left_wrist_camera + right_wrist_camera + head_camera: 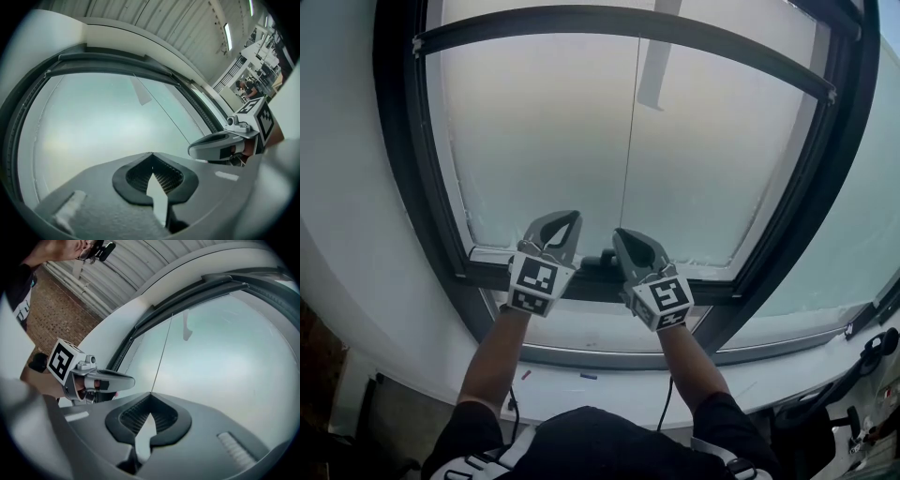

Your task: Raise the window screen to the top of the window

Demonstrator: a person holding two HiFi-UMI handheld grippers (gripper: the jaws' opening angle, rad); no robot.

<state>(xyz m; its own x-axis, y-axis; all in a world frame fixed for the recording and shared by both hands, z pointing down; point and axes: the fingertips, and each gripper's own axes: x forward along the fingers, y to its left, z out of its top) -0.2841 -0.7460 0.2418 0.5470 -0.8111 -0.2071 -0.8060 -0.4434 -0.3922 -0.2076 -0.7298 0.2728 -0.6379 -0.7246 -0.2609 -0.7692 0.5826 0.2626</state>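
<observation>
Left tool [567, 223] and right tool [625, 236], both closed and empty, sit side by side mid-frame at the bottom bar [598, 279] of the screen [562, 141], probably to push evenly.

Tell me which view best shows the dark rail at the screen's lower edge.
Head view: the dark rail runs crosswise, visible between left gripper and right gripper. Both gripper views look above it at the screen; the gripper bodies hide it.
</observation>
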